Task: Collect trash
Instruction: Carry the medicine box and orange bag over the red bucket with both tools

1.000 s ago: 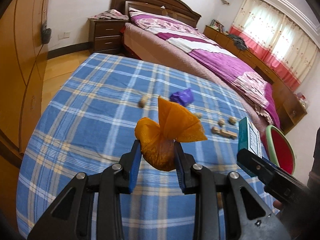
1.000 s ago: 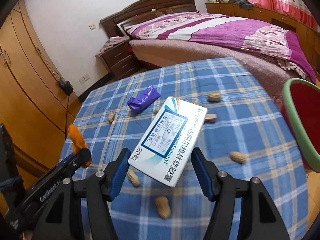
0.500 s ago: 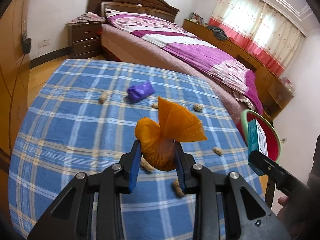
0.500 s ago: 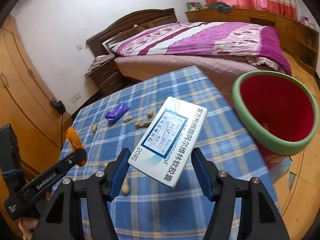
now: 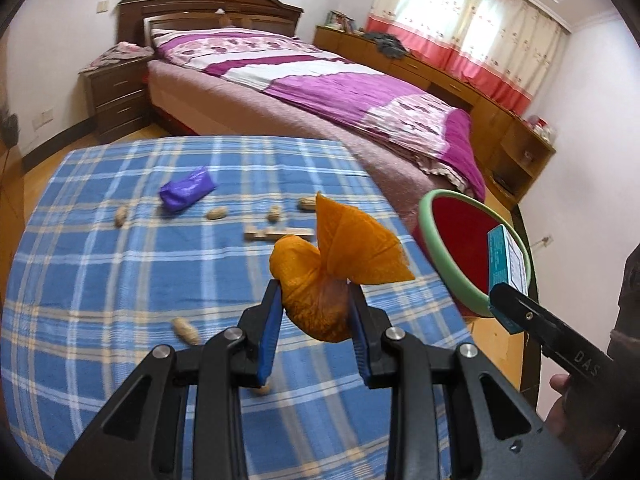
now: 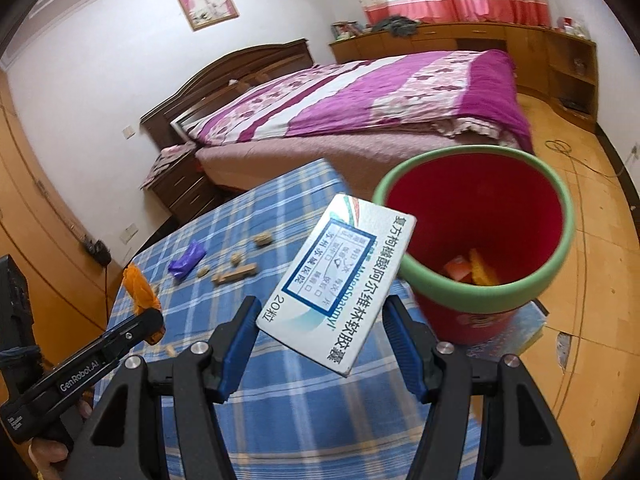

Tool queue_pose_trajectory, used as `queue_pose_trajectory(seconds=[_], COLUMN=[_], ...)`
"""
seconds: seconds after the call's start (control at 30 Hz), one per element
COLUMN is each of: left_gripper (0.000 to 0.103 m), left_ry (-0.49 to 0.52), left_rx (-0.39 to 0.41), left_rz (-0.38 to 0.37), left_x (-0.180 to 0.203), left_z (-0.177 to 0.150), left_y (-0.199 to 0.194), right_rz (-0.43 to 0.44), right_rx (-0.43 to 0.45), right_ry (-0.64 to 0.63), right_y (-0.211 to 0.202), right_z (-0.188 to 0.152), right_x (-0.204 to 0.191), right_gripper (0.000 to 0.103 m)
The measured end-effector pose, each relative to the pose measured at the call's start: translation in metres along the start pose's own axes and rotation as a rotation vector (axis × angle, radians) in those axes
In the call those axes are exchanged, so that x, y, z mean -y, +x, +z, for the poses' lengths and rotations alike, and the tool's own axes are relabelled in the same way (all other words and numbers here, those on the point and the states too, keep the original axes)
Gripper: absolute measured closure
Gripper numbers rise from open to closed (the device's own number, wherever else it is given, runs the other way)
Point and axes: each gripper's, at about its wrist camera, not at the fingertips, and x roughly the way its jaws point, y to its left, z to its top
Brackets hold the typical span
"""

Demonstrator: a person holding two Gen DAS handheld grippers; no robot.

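Left gripper jaws squeezing soft, light orange wrapper; right gripper jaws wide, clamping stiff, light box edges, beside bin.

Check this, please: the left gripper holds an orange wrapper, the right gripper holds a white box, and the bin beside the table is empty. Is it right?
Not quite. The bin is not empty: the right wrist view shows orange and reddish scraps at its bottom. The rest stands: the left gripper holds the orange wrapper, and the right gripper holds the white box.
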Motion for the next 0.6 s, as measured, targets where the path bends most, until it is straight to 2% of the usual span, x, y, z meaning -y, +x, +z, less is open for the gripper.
queue_pose_trajectory(seconds=[0.6], left_gripper=[0.071], left_ry=[0.167], left_rx=[-0.049], left_rz=[-0.059], left_x=[0.095], left_z=[0.024], left_y=[0.048], right_rz=[-0.083], right_rx=[0.059], right_ry=[0.094], right_y=[-0.011], right_z=[0.027], right_x=[0.086], right_gripper=[0.037])
